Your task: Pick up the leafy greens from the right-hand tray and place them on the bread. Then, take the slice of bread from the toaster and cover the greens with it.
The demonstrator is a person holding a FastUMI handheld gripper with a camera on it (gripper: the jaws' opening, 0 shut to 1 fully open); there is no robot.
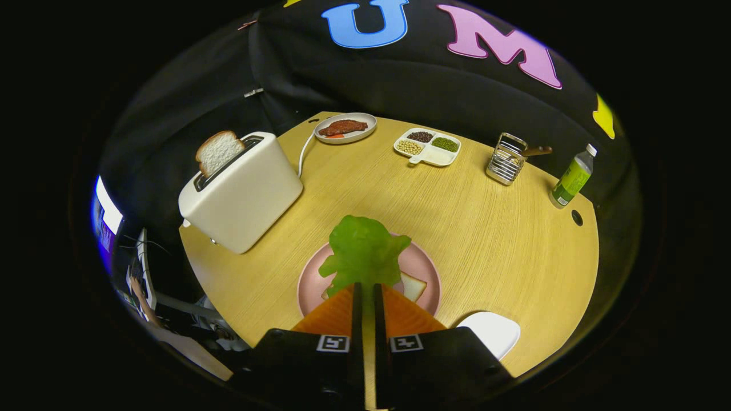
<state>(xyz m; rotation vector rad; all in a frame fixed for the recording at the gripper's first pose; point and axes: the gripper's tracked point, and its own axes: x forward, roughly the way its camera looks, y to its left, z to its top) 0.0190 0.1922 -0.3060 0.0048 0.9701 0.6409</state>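
My gripper [365, 287] is shut on the leafy greens [363, 251], whose green leaf stands up from the fingertips. It hangs over a pink plate [425, 268] that carries a slice of bread [412, 285], mostly hidden behind the leaf and the fingers. To the left and beyond stands a white toaster [243, 191] with a second slice of bread [219, 151] sticking up out of its slot. A white tray [492, 332] lies right of the fingers, near the table's front edge, with nothing on the part I see.
At the back of the round wooden table [502, 240] sit a plate with a piece of meat [345, 128], a divided dish of beans [427, 146], a metal utensil holder [506, 158] and a green-labelled bottle [572, 177]. The toaster's white cord [304, 151] runs back.
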